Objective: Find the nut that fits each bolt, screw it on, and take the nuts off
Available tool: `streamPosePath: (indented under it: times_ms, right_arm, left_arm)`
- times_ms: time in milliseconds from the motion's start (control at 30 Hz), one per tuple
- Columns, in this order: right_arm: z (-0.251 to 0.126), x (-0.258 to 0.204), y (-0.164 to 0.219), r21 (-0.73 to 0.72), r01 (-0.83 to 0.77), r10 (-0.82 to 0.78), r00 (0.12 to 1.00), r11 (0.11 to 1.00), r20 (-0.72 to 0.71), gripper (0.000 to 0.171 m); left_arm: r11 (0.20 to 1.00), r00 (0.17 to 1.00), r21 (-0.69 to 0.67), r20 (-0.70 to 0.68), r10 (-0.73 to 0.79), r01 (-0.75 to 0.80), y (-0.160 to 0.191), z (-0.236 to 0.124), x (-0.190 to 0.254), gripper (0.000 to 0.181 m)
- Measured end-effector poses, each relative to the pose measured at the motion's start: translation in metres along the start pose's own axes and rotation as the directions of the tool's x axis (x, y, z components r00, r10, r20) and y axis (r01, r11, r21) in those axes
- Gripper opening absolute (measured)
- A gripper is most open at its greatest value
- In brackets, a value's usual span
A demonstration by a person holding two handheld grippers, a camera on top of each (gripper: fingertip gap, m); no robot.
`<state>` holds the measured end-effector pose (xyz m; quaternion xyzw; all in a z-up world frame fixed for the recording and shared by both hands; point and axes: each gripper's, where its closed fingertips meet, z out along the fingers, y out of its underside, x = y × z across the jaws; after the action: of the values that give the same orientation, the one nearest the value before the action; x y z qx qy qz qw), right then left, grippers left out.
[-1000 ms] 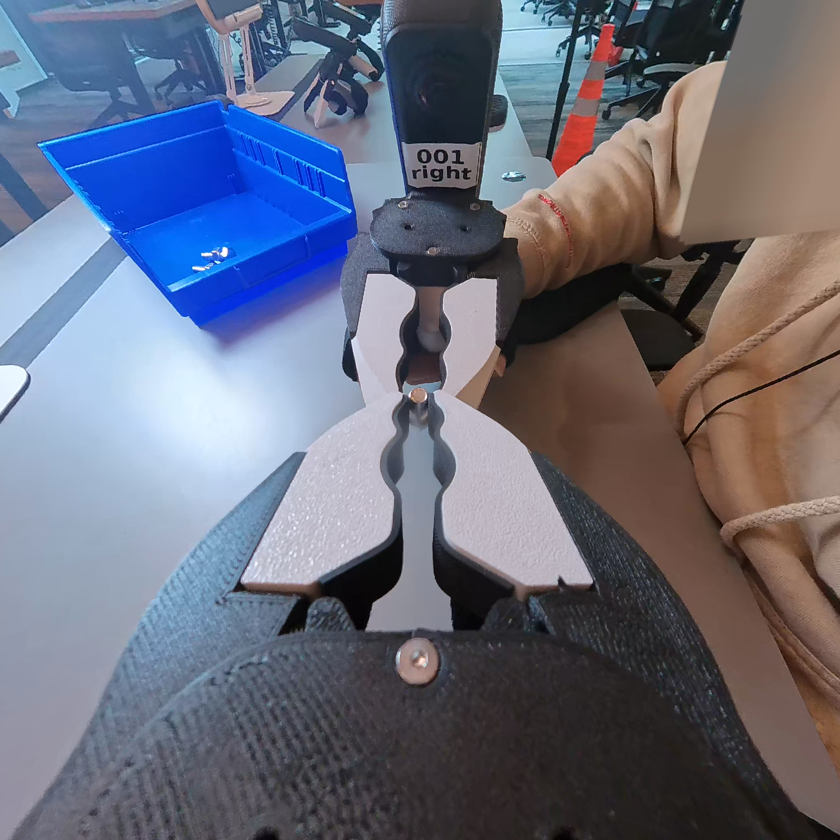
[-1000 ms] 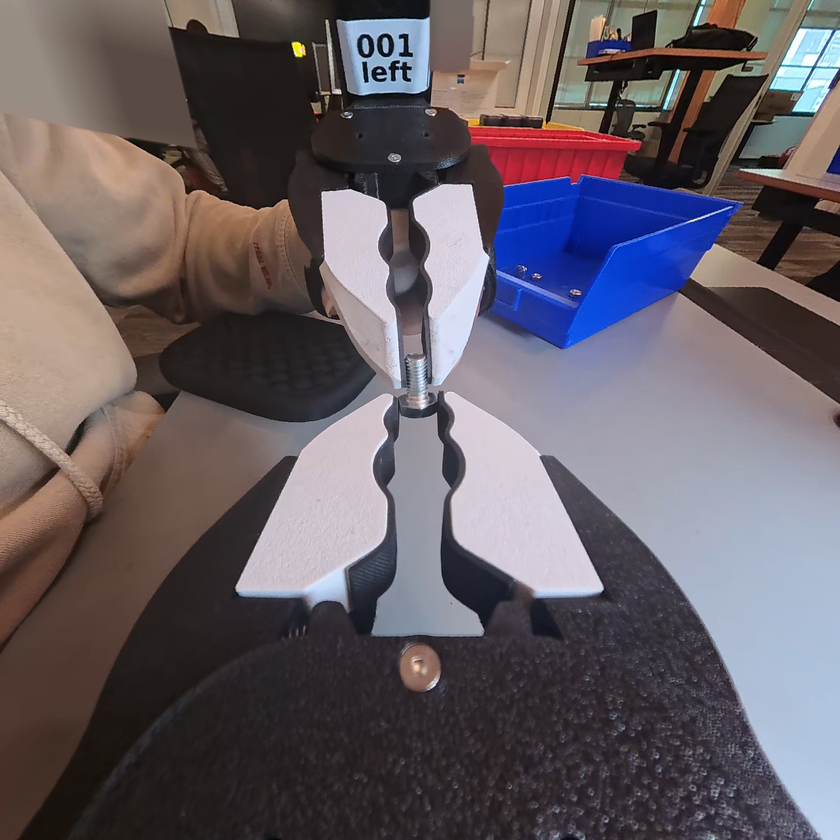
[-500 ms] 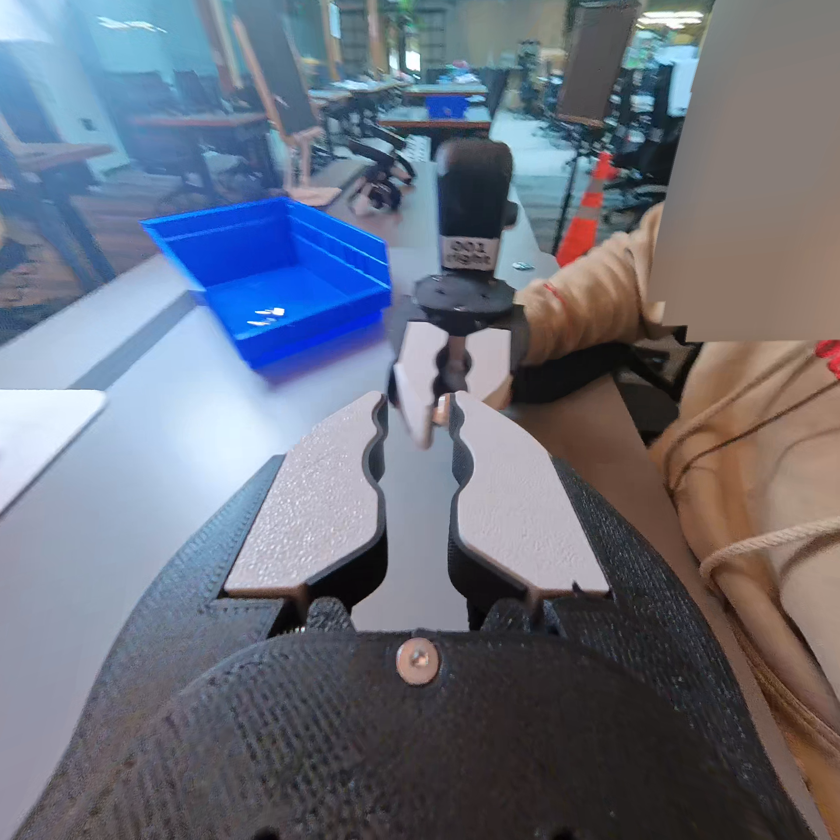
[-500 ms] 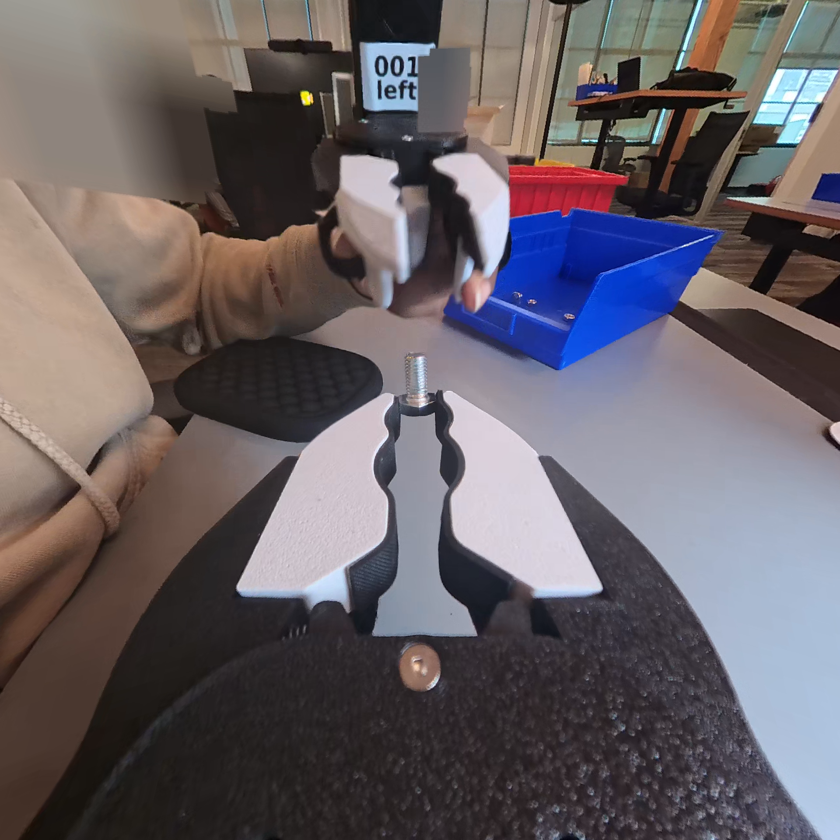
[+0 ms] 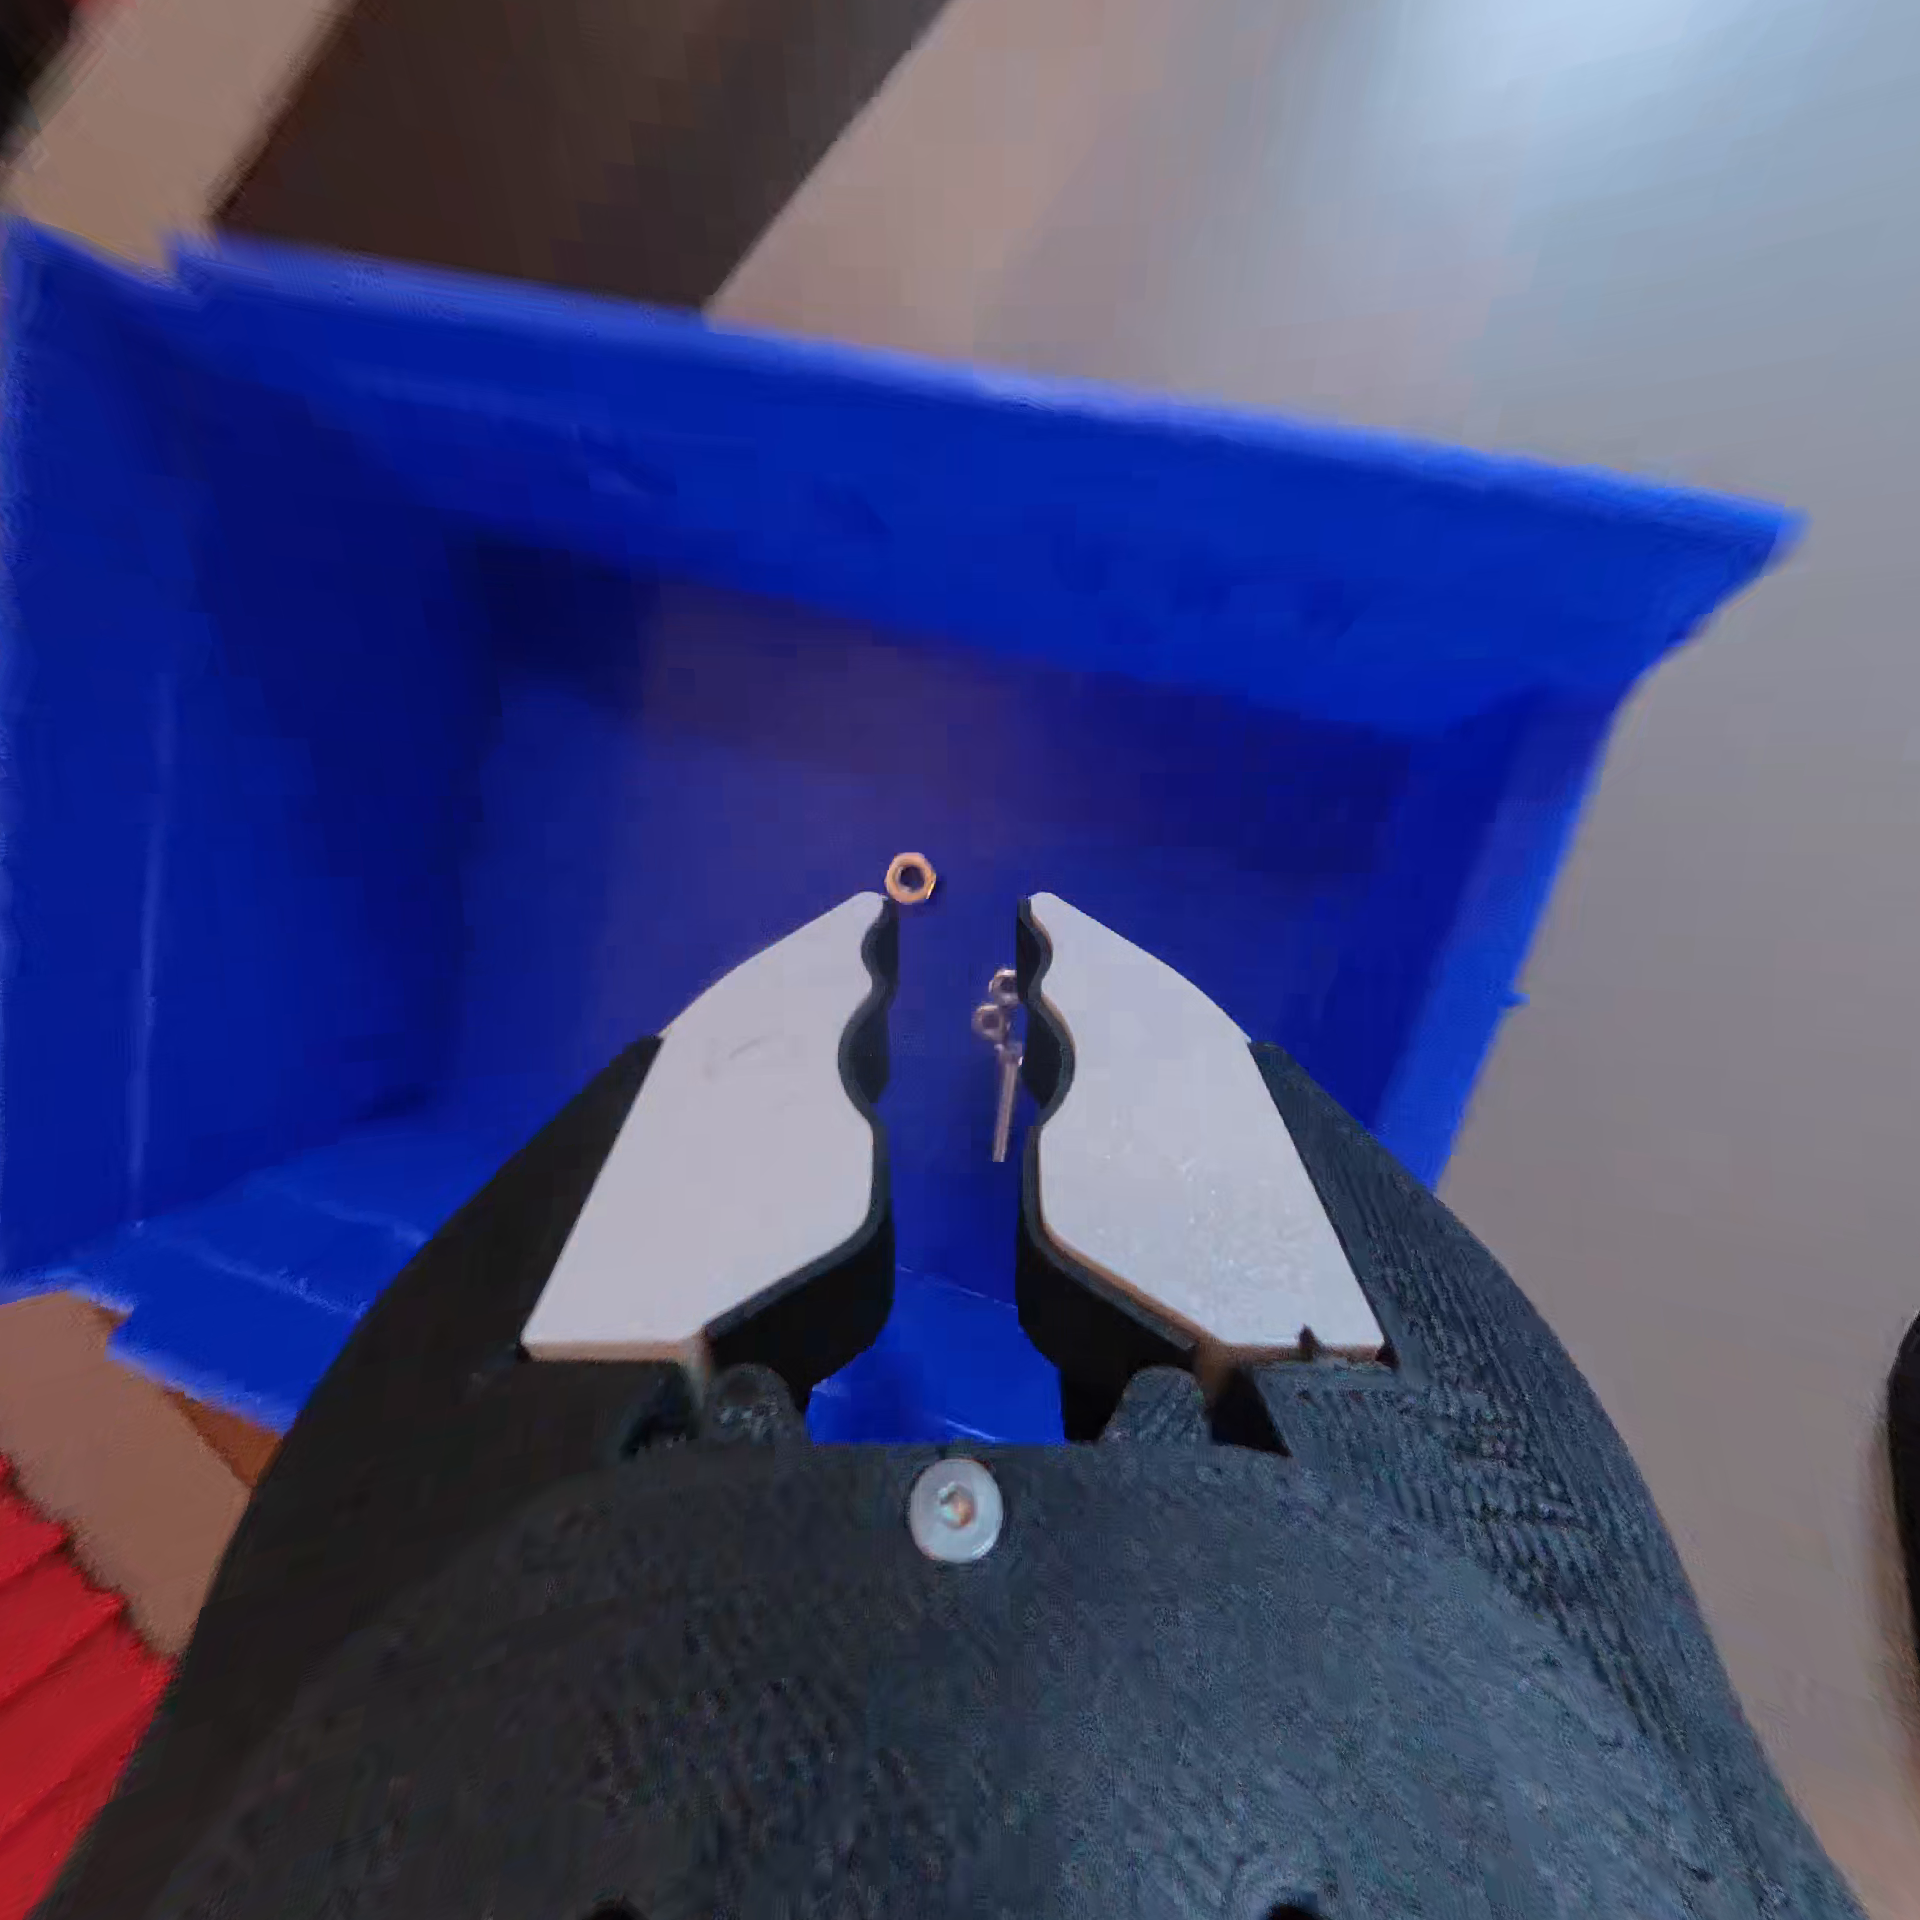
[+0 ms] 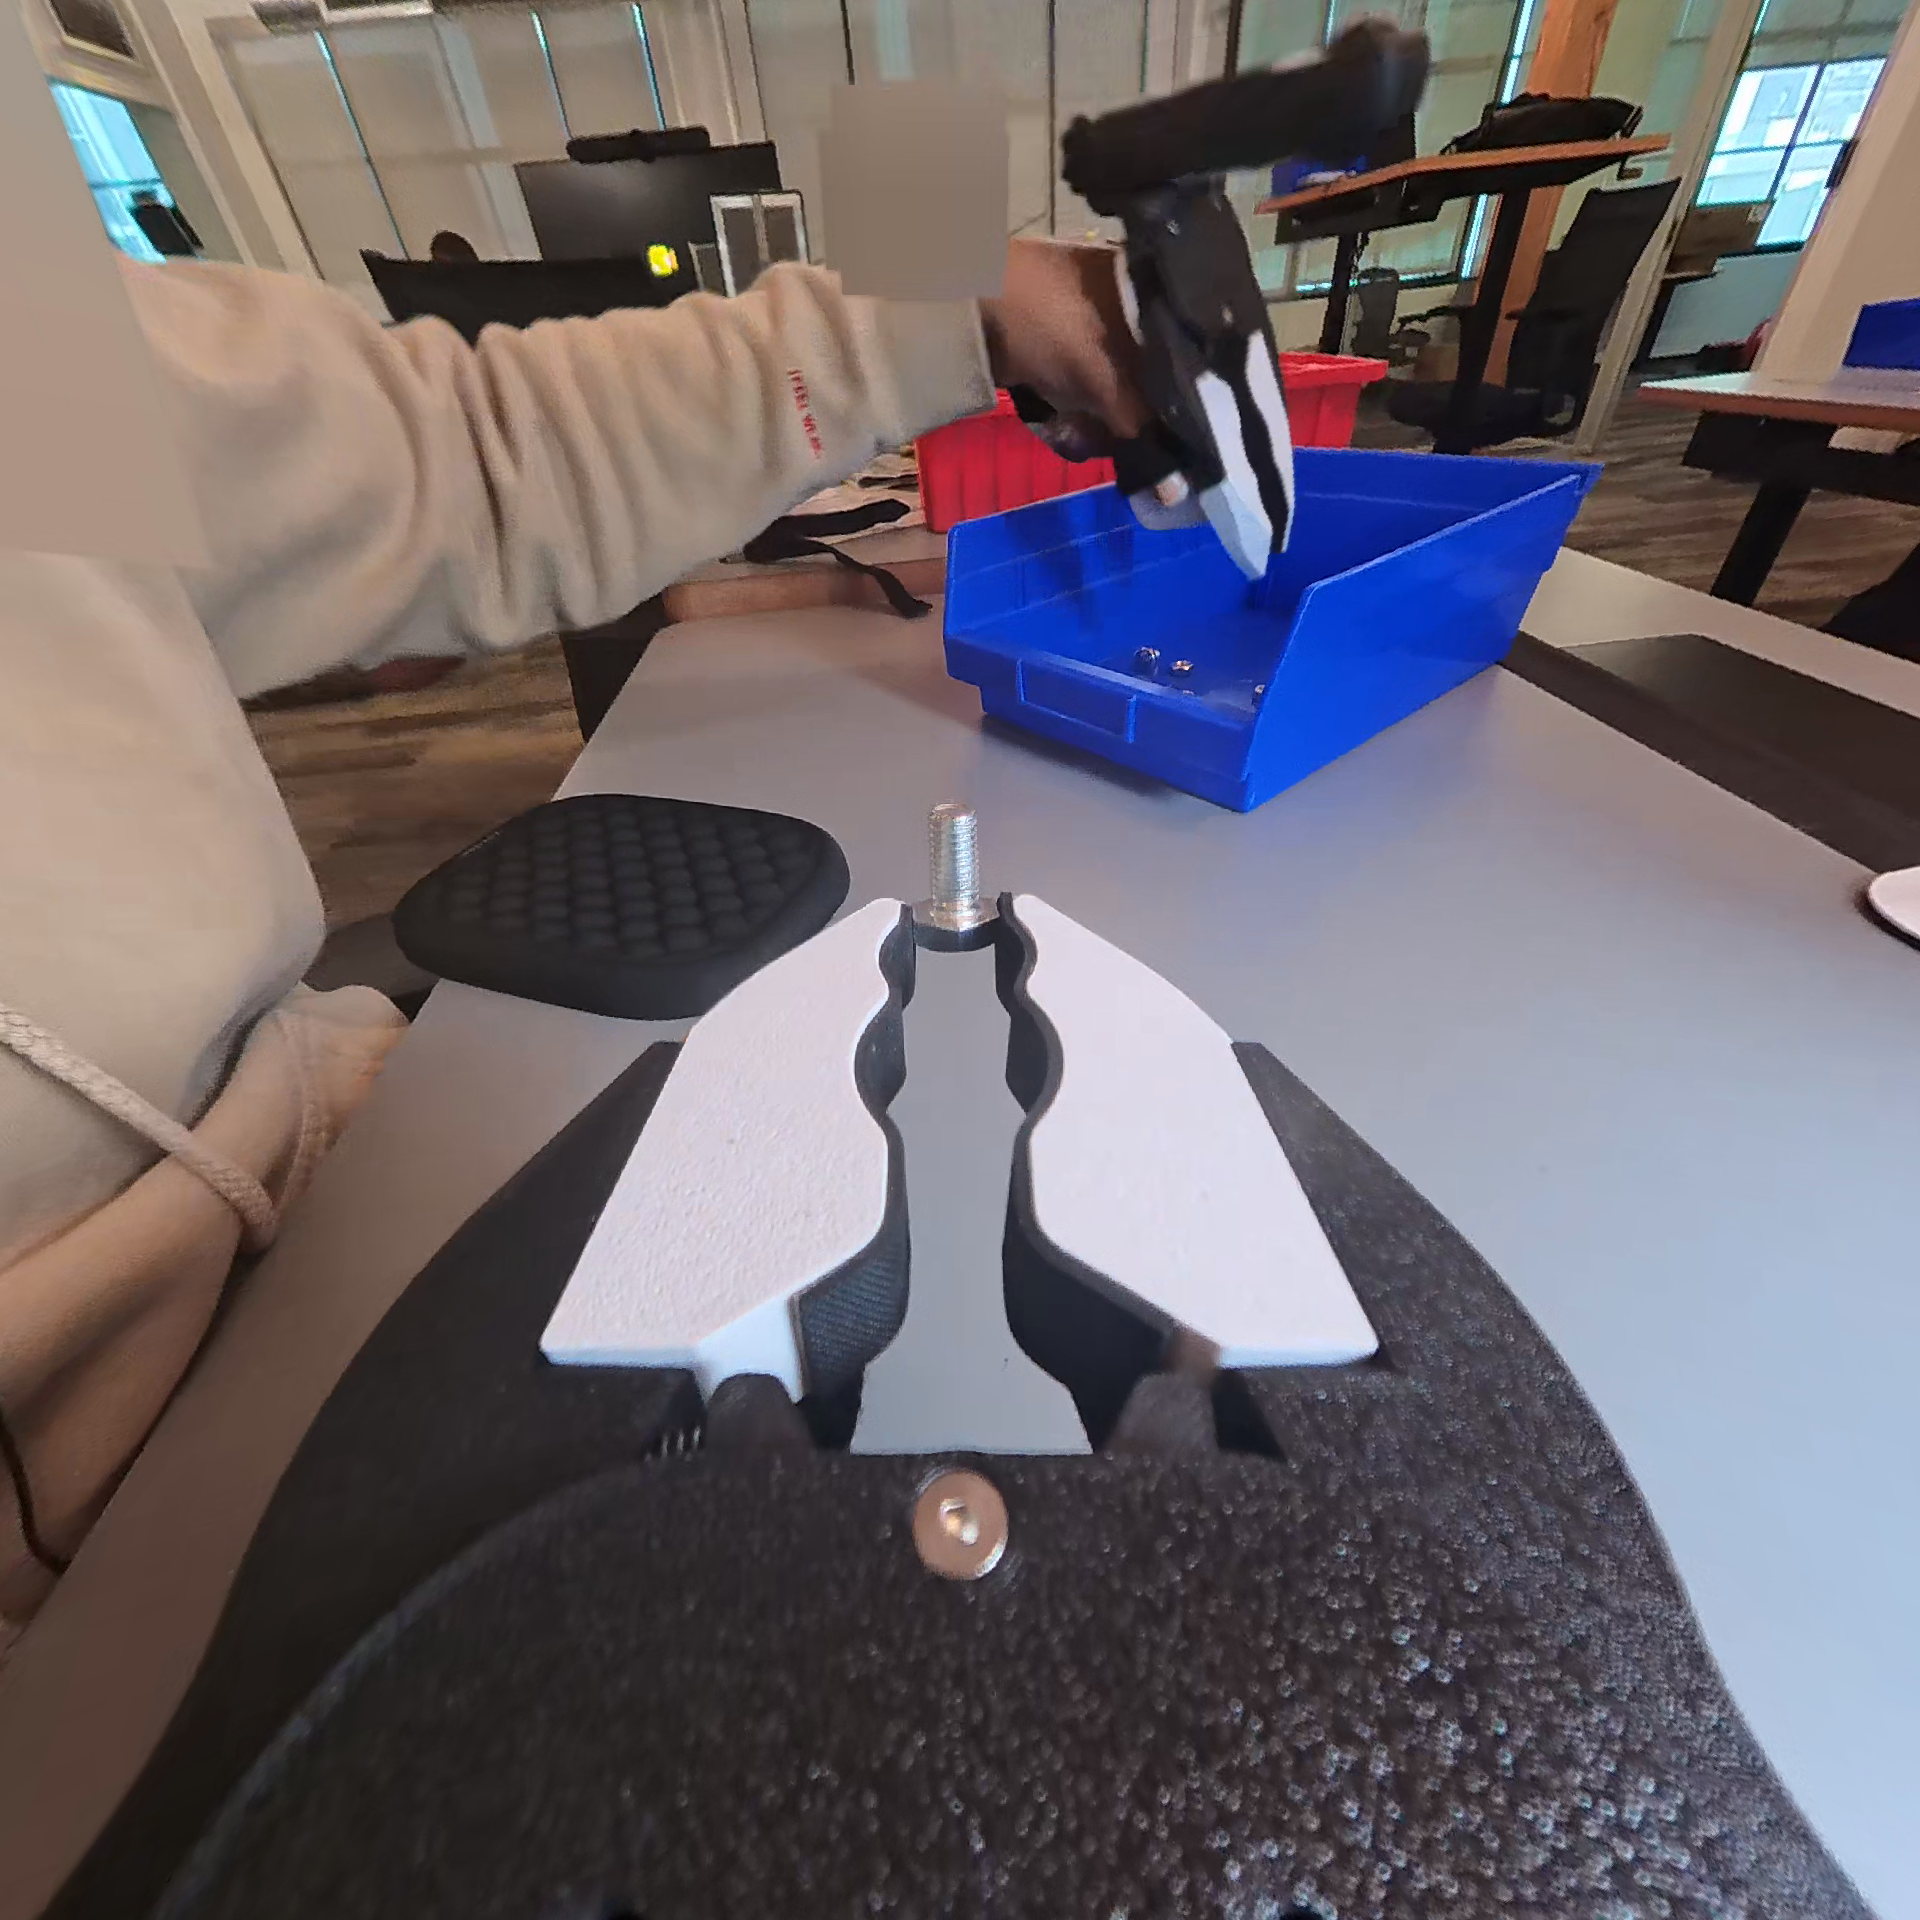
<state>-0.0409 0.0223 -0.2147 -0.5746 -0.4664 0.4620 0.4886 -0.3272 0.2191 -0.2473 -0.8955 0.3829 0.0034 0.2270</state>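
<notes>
so the right gripper [image 6: 958,912] has its jaws clamped narrow on the head of a bolt [image 6: 953,862], threads sticking straight up and bare, no nut on it. my guess is it's parked low over the bench [image 6: 1455,935] like that so the threaded end stays exposed and easy to reach from above. meanwhile the left gripper [image 5: 954,902] hangs over the blue bin [image 5: 727,499], jaws open a moderate gap and holding nothing. looking down through them there's a small brass-coloured nut [image 5: 910,877] on the bin floor just past the left jaw tip, plus a little cluster of silvery hardware [image 5: 995,1049] close against the inside of the right jaw, looks like a couple of nuts and a thin pin or screw but it's blurry. seems like it's picking which nut to try. room-wise the bin walls stand tall on the far and side edges, low at the front lip, so coming in from above is the clean route. bench around the bolt is open, only a black textured pad [image 6: 623,904] off to the left.
</notes>
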Motion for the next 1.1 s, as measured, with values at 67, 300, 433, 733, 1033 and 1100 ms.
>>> streamPosePath:
  times_ms: [67,300,433,733,1033,1100]
  right_arm:
    - [0.0,0.001,0.001,-0.001,-0.003,0.003,1.0,1.0,-0.002,0.015]
    - [-0.003,0.005,0.003,-0.005,-0.025,0.025,1.0,1.0,-0.007,0.015]
    - [-0.004,0.006,0.005,-0.007,-0.033,0.033,0.999,0.999,-0.004,0.015]
    - [-0.003,0.007,0.007,-0.019,-0.029,0.029,1.0,0.999,-0.01,0.015]
    - [0.006,0.008,0.011,-0.018,-0.096,0.095,0.995,0.995,-0.031,0.015]
    - [0.01,0.003,0.011,-0.021,-0.095,0.095,0.995,0.995,-0.023,0.015]
  left_arm:
    - [0.994,0.996,-0.089,-0.059,-0.073,0.067,0.011,0.023,-0.008,0.024]
    - [0.951,0.969,-0.254,-0.127,-0.213,0.176,0.035,0.068,-0.019,0.031]
    - [0.955,0.959,-0.219,-0.157,-0.237,0.2,0.031,0.074,-0.018,0.023]
    - [0.964,0.967,-0.239,-0.195,-0.166,0.117,0.029,0.06,-0.002,0.015]
    - [0.939,0.834,0.081,-0.438,0.335,-0.334,-0.059,-0.067,0.144,0.015]
    - [0.88,0.743,0.13,-0.488,0.458,-0.456,-0.067,-0.084,0.187,0.015]
